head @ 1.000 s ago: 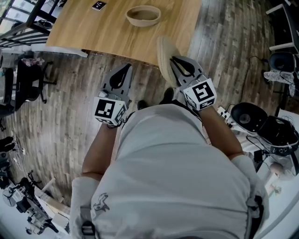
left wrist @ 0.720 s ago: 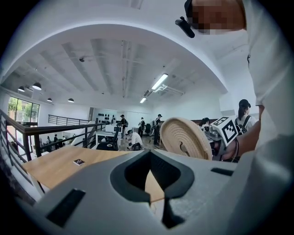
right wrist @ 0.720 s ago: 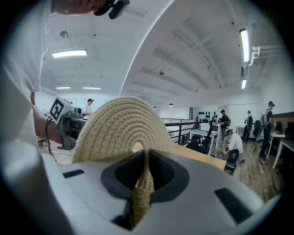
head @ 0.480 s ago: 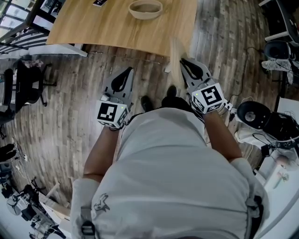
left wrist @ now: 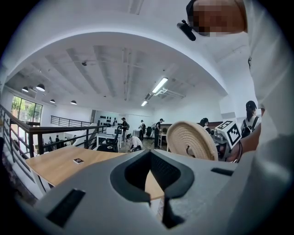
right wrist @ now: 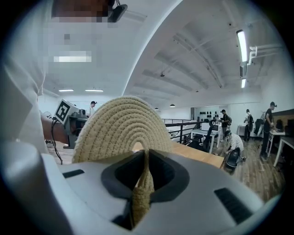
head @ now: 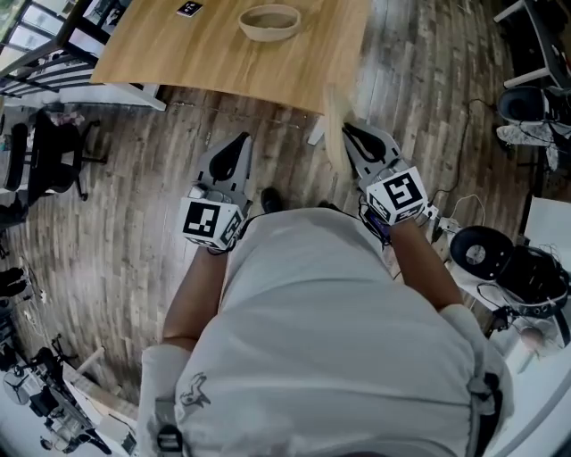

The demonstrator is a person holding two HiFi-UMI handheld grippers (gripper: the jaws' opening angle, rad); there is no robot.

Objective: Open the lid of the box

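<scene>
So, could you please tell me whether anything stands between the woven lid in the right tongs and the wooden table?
Nothing visible does. The woven lid, clamped in the right tongs, is close to the wooden table's near edge. The open woven basket and a small black card lie far back on it.

Beige coil-weave lid (right wrist: 121, 128); lt wood-grain table (head: 178, 54).

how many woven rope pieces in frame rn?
2. The open basket sits on the far end of the wooden table. The round lid is clamped on edge in the right gripper. No others show, though the person's body hides some of the floor.
</scene>
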